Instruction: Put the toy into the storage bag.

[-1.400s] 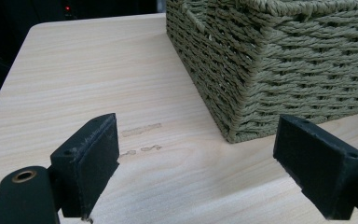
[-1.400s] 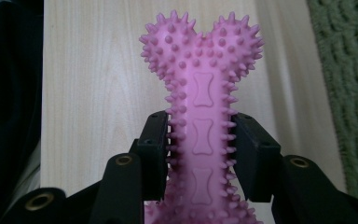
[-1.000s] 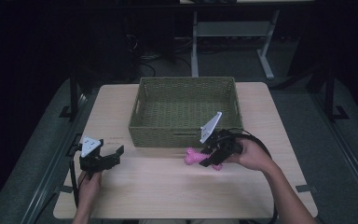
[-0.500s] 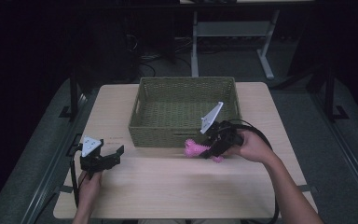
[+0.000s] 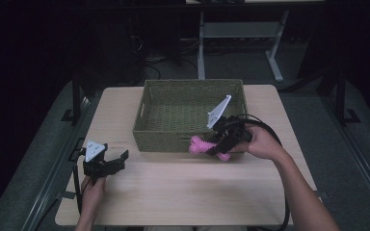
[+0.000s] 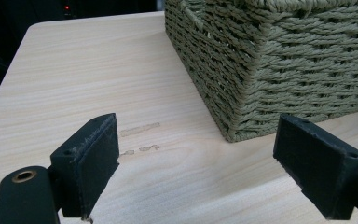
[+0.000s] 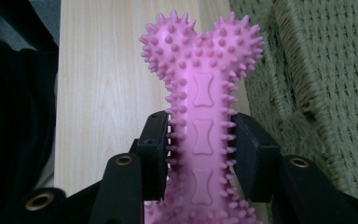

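Observation:
A pink spiky bone-shaped toy is clamped by its shaft between my right gripper's two black pads. In the high view the same toy hangs just off the table at the front right of an olive woven basket, and my right gripper is shut on it. Over the table's front left, my left gripper stands open and holds nothing. In the left gripper view, that gripper has bare wood between its jaws, with the basket's corner ahead of it.
The basket sits at the back middle of the light wooden table and looks empty inside. Cables trail from both grippers. Dark floor, a white desk frame and tangled cords lie beyond the table's far edge.
My right gripper has lifted the pink toy off the table and carried it slightly toward the basket's front wall. The left gripper has stayed put.

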A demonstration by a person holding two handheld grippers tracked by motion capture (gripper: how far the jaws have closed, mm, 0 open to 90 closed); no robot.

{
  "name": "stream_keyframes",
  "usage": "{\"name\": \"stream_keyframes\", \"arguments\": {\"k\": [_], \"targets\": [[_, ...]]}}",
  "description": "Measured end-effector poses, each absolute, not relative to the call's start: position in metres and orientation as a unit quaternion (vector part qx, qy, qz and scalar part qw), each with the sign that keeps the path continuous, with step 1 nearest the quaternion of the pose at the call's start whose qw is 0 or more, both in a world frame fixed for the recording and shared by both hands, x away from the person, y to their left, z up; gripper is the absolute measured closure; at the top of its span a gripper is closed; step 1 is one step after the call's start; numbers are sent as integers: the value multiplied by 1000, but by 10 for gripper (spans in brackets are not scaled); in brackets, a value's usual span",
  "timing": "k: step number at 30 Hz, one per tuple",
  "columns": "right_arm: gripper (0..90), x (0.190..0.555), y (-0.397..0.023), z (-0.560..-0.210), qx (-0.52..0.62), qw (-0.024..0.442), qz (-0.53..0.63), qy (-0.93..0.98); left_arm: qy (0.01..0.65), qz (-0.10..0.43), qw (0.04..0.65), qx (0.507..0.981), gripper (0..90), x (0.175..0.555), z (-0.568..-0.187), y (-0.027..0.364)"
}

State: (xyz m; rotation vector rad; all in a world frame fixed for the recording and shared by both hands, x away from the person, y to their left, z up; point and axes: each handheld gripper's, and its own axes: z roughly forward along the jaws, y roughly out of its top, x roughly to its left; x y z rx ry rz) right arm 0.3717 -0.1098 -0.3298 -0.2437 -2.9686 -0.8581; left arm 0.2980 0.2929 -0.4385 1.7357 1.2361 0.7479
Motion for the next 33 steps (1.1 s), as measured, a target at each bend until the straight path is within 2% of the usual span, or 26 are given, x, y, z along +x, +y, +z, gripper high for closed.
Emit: {"name": "stream_keyframes", "arguments": {"k": [33], "targets": [[583, 404, -113, -291, -91, 12, -265, -960, 491, 298, 427, 698, 137, 298, -439, 291]]}}
